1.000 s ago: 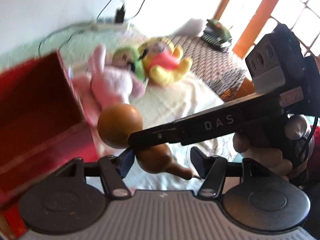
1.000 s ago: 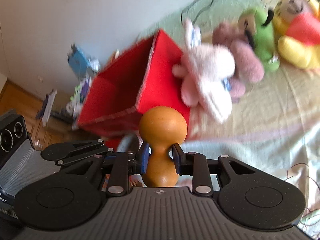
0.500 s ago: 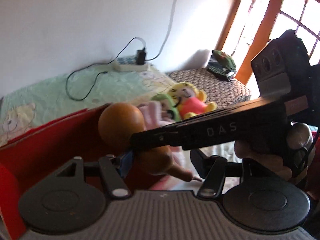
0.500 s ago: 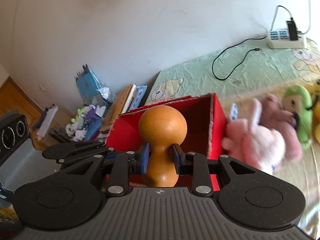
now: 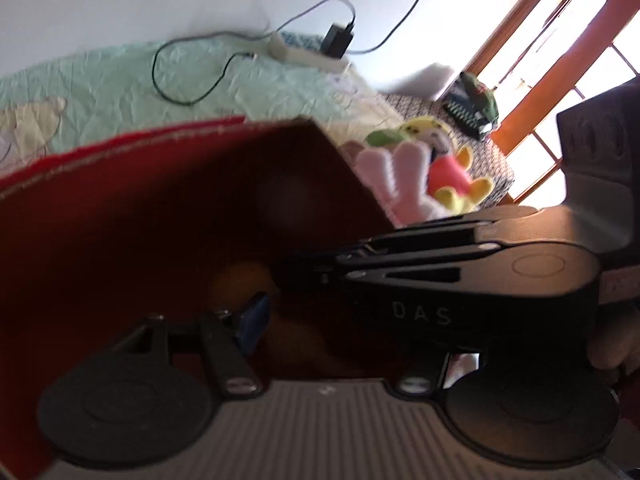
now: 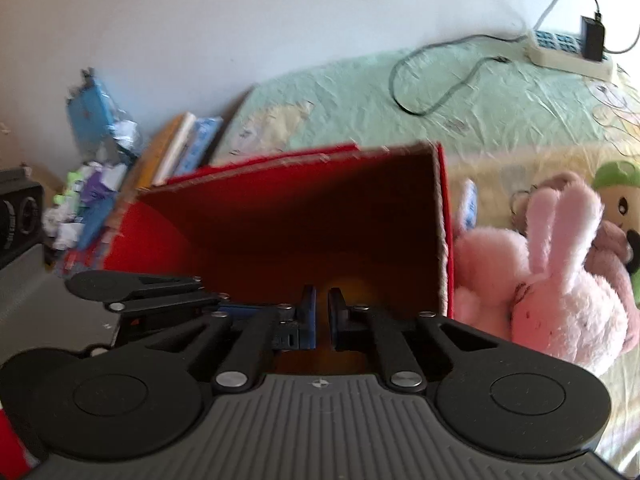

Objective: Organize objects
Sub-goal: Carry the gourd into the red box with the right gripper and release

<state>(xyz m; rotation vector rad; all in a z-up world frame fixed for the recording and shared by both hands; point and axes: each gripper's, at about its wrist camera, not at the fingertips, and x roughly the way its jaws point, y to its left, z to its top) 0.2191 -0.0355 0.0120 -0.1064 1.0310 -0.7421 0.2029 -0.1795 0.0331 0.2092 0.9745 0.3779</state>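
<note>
The red box (image 6: 248, 216) stands open on the bed and fills the left wrist view (image 5: 120, 208). The brown wooden gourd (image 5: 240, 276) sits low inside the box, dim in shadow; a patch of it shows past the right fingertips (image 6: 352, 286). My right gripper (image 6: 322, 312) reaches into the box, its jaws a narrow gap apart with nothing seen between them. My left gripper (image 5: 340, 320) is open beside the gourd; only its left finger (image 5: 252, 320) shows, the right gripper's body (image 5: 460, 280) hides the other.
A pink plush rabbit (image 6: 552, 280) leans by the box's right wall, with a green plush (image 6: 616, 200) and a yellow-red plush (image 5: 448, 168) beyond. A power strip with cable (image 6: 568, 52) lies on the bedsheet. Books and clutter (image 6: 120, 168) pile at the left.
Both grippers moved down into the red box. The gourd, held upright in the right gripper before, now lies lower inside the box and no longer sits between the right fingers.
</note>
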